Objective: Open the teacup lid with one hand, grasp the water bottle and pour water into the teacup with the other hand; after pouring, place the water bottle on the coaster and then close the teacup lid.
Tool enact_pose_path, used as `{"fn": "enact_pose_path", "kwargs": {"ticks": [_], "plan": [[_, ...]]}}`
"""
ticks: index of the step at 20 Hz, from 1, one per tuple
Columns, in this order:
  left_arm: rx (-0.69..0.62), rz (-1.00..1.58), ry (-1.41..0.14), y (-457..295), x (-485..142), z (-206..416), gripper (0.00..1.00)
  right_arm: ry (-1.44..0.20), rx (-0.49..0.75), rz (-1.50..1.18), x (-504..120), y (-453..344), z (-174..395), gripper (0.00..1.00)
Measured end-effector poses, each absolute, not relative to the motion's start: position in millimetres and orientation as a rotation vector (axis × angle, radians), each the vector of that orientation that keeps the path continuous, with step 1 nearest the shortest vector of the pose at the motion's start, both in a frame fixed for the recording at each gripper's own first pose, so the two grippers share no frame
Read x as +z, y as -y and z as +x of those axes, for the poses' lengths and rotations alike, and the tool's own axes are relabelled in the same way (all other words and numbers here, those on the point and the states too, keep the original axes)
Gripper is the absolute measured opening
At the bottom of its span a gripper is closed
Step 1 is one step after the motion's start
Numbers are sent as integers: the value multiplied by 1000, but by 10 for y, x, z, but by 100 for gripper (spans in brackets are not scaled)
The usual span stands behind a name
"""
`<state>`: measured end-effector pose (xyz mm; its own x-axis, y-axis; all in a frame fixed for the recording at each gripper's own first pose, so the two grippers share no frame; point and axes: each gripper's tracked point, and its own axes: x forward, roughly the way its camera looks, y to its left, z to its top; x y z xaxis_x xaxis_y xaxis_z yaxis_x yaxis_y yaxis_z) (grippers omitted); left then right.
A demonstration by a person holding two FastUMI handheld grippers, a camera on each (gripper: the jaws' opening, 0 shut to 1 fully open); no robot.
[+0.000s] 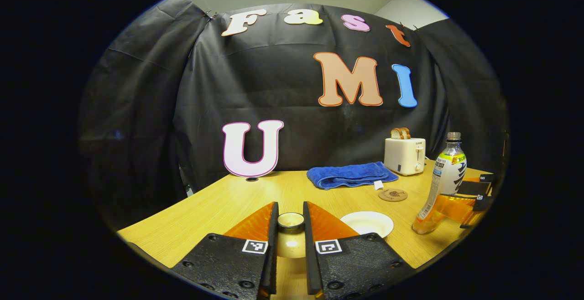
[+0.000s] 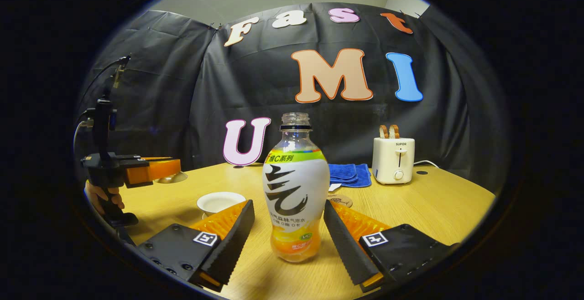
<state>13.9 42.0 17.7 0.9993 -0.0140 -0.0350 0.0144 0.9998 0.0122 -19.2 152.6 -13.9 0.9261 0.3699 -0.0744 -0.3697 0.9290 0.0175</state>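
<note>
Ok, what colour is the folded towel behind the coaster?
Blue. The towel lies folded behind the coaster, best seen in the left gripper view.

Ahead of my right claw [image 2: 287, 227], the bottle [image 2: 295, 190] stands on the table [image 2: 447, 199] between its open fingers, the cup [image 2: 220, 202] to its left, the coaster [image 2: 341, 199] just behind it, and the towel [image 2: 349, 173] and toaster [image 2: 393, 160] farther back right.

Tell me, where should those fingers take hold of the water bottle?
Around the water bottle at its straight labelled middle, coming level from the front as the right gripper does. It stands upright, capless, between the open fingers, narrowing toward the neck.
</note>
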Motion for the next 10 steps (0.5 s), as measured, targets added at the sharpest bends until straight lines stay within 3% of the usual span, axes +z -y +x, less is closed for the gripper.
{"fn": "enact_pose_path", "kwargs": {"ticks": [2, 5, 7, 10], "plan": [[-11, 8, -34, -443, 175, 131, 23, -83, 368, -1, -158, -1533, -173, 96], [-3, 10, -33, -465, 180, 124, 23, -84, 352, -2, -160, -1537, -129, 78], [-5, 6, -34, -460, 184, 126, 23, -87, 348, -10, -174, -1541, -114, 77], [-5, 2, -35, -466, 182, 118, 23, -84, 354, -20, -166, -1562, -117, 68]]}}
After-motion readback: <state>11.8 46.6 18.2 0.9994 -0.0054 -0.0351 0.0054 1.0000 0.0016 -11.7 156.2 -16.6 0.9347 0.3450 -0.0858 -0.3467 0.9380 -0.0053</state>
